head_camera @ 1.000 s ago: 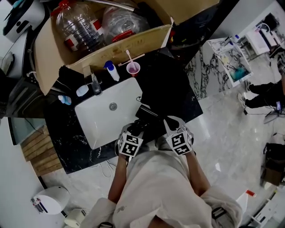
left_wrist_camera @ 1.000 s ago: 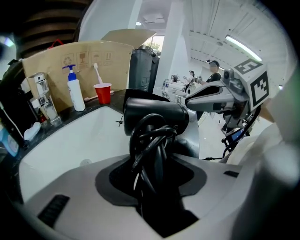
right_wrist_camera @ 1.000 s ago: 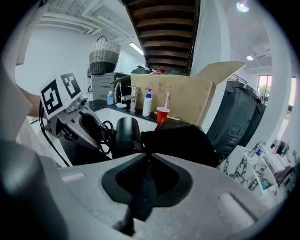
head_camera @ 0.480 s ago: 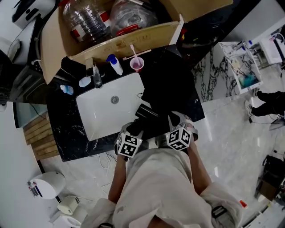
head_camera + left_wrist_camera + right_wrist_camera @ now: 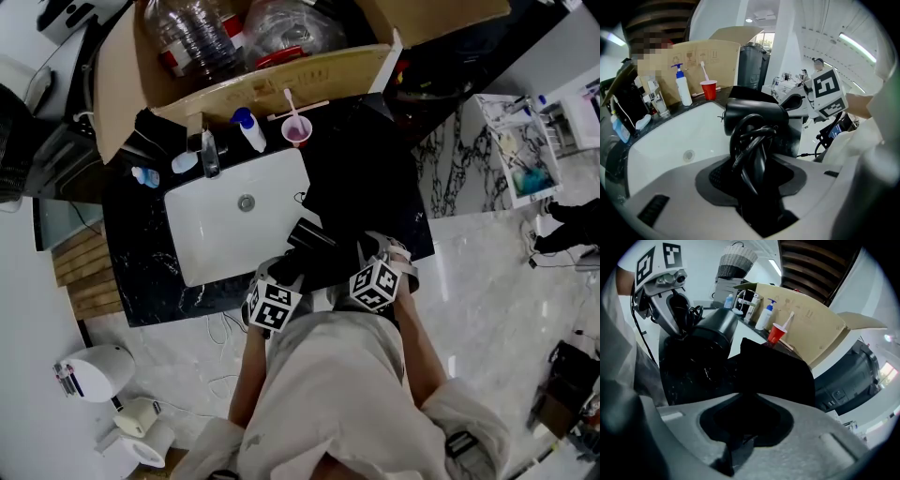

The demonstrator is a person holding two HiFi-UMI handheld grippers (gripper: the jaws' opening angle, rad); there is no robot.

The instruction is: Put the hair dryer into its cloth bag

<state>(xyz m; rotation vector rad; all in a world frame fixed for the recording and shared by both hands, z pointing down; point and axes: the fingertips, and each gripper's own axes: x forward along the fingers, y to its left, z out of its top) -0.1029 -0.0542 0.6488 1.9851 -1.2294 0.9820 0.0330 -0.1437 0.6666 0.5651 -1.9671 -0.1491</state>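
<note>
The black hair dryer has its cord coiled round the handle, and my left gripper is shut on that handle and cord. In the head view the hair dryer hangs over the counter's front edge, right of the sink. The black cloth bag lies on the black counter, reaching back toward the red cup. My right gripper is shut on the bag's near edge, just right of the hair dryer. Both grippers sit close together in front of the person: left gripper, right gripper, cloth bag.
A white sink with a faucet fills the counter's left half. Behind it stand a pump bottle, a red cup with a toothbrush, and a big cardboard box of plastic bottles. Marble floor lies right.
My right gripper has rolled and sunk a little toward the counter, still by the bag's edge. The left gripper has stayed put with the hair dryer.
</note>
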